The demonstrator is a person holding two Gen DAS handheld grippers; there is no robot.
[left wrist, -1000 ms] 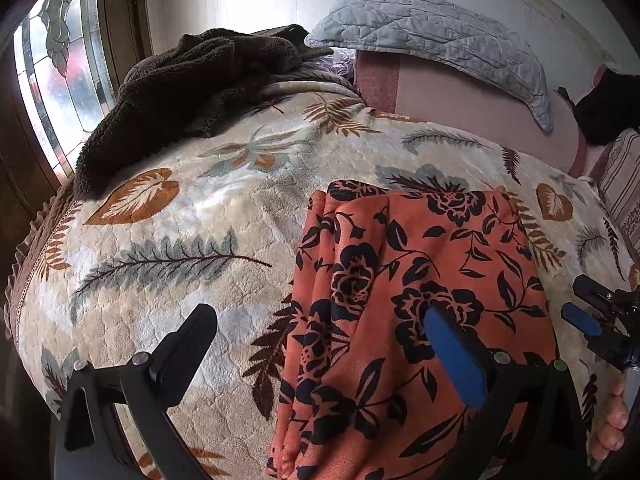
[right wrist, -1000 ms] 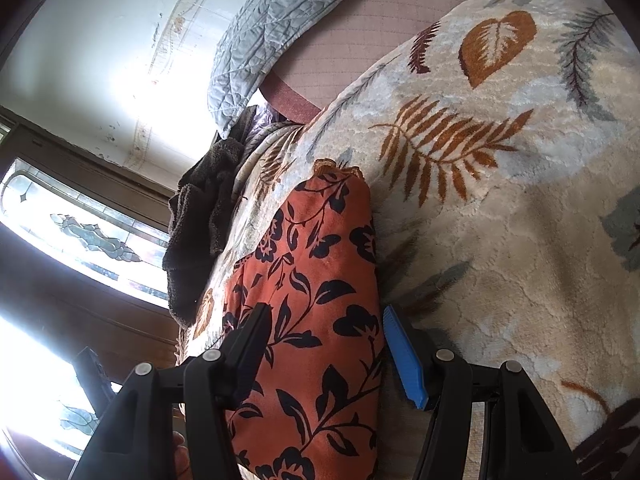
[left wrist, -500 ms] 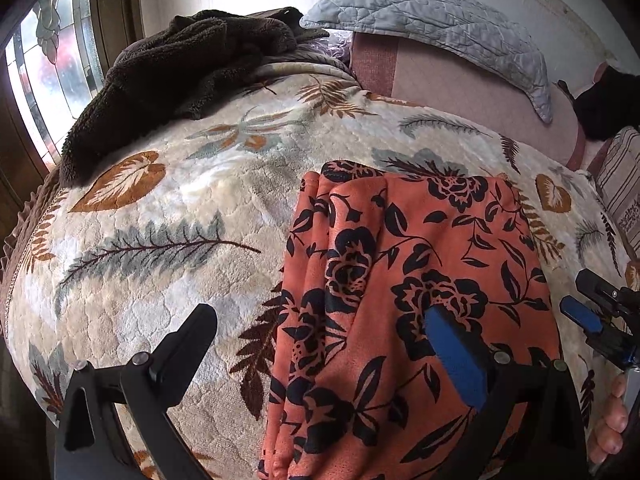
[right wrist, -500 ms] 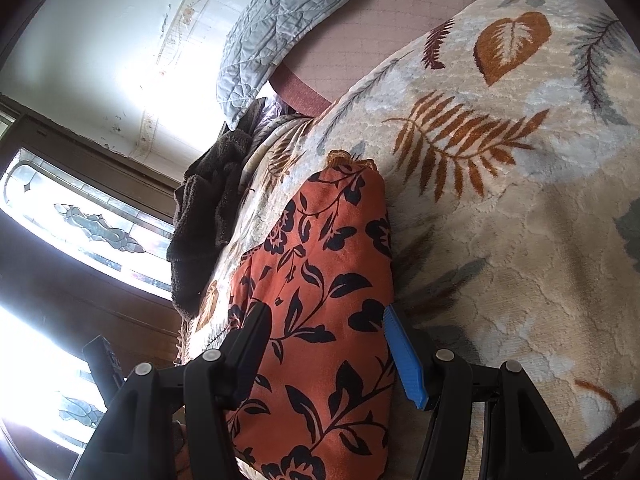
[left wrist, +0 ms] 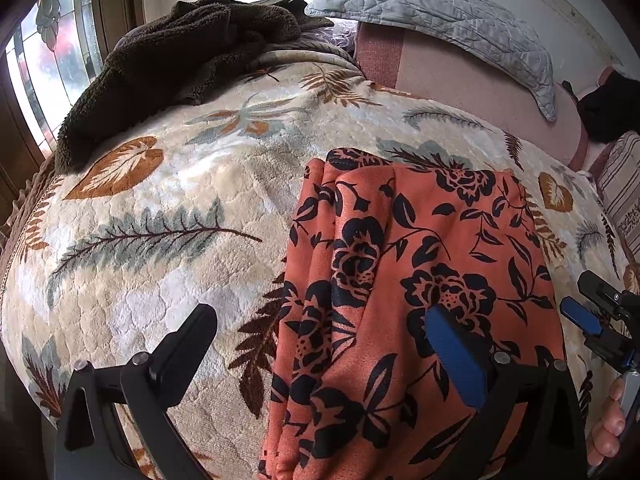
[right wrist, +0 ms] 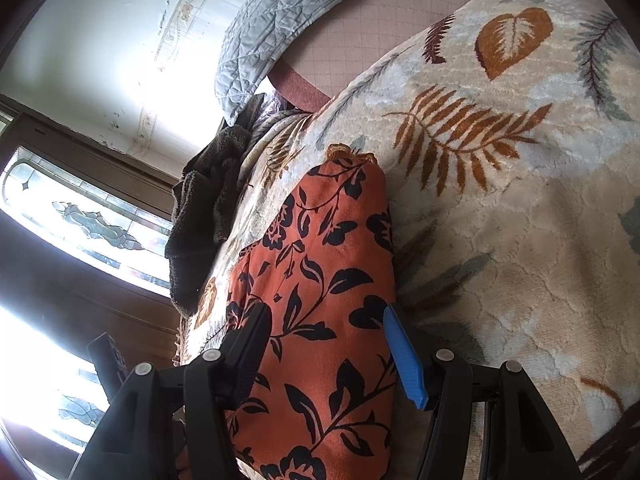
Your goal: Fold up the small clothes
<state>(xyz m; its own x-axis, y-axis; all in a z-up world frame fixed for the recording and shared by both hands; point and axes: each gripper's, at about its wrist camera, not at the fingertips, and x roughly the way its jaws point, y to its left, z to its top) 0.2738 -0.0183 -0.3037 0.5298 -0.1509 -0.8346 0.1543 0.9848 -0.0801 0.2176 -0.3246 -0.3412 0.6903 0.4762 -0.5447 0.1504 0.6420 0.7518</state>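
Mid-fold, by the look of it: orange floral garment (left wrist: 404, 280) lying lower centre on the leaf-print bed cover (left wrist: 160, 240), layered edges at its left. Left gripper (left wrist: 320, 344) and right gripper (right wrist: 324, 336) both hovering with jaws wide apart — nothing held. Next, probably: closing on the near edge and folding over.

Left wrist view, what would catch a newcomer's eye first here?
First, the orange floral garment, folded into a long stack on the cream leaf-print blanket, right of centre. Both claws sit open over its near end: the left claw straddles its left edge, the right claw its right edge. Behind, a dark brown fleece is heaped by the window, a grey quilted pillow beside it.
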